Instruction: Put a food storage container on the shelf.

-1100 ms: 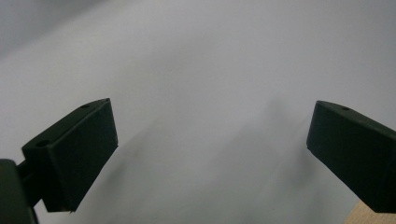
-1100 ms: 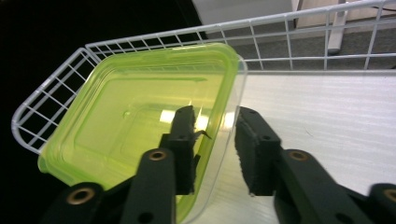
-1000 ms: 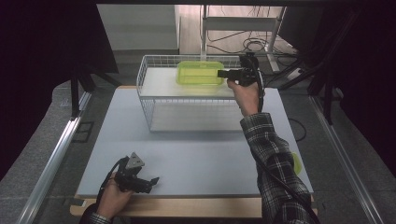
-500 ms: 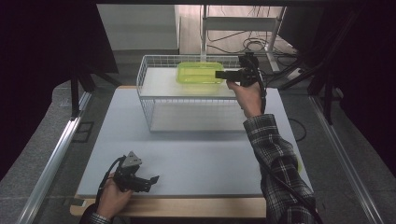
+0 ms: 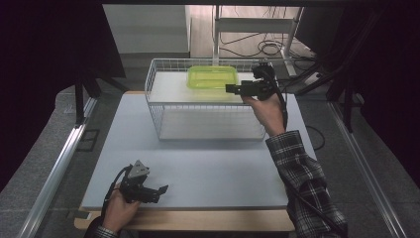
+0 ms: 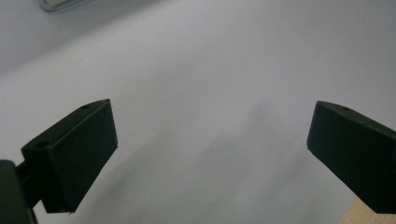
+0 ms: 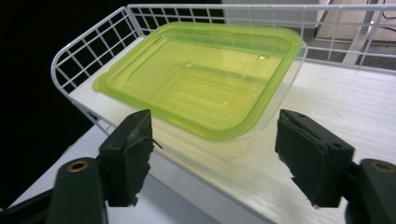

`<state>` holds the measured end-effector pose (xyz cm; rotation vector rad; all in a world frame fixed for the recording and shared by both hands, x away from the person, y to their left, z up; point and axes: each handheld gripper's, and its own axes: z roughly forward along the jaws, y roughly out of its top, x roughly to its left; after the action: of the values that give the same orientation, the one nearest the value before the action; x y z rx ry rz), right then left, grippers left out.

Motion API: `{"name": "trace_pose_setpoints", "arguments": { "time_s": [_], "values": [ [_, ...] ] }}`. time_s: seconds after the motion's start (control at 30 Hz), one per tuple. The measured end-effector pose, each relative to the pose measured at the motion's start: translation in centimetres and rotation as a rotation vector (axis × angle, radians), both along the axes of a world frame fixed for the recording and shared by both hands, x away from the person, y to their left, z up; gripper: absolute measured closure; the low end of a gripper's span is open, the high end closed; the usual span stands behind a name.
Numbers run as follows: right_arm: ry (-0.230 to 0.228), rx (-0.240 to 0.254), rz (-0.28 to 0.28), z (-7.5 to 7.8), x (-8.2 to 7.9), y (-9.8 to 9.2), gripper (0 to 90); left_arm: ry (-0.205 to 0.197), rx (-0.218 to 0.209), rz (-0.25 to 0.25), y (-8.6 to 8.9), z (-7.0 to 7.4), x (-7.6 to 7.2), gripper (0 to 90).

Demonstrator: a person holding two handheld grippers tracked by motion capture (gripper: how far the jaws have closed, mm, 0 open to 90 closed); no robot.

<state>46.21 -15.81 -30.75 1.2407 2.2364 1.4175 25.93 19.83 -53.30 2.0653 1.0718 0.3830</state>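
Your container (image 5: pixel 212 77) sits in the wire basket (image 5: pixel 163 124) at the table's (image 5: pixel 223 168) far side; your right gripper (image 5: pixel 233 89) hangs just right of it, your left gripper (image 5: pixel 161 191) near the front-left edge.

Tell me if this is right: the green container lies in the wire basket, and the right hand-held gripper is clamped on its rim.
Not quite. The green container does lie in the wire basket, but the right hand-held gripper is not clamped on its rim. Its jaws have just been opening and stand apart in front of the container, touching nothing. The right gripper view shows this.
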Motion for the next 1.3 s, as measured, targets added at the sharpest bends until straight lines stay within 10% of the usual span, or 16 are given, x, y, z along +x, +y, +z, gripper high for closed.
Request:
{"name": "trace_pose_setpoints", "arguments": {
  "time_s": [1.3],
  "values": [
    [-0.063,-0.110,0.164,-4.9,-6.9,-1.8,5.7,0.017,0.038,-0.026,-0.5,-0.1,0.0,2.5]
  ]
}}
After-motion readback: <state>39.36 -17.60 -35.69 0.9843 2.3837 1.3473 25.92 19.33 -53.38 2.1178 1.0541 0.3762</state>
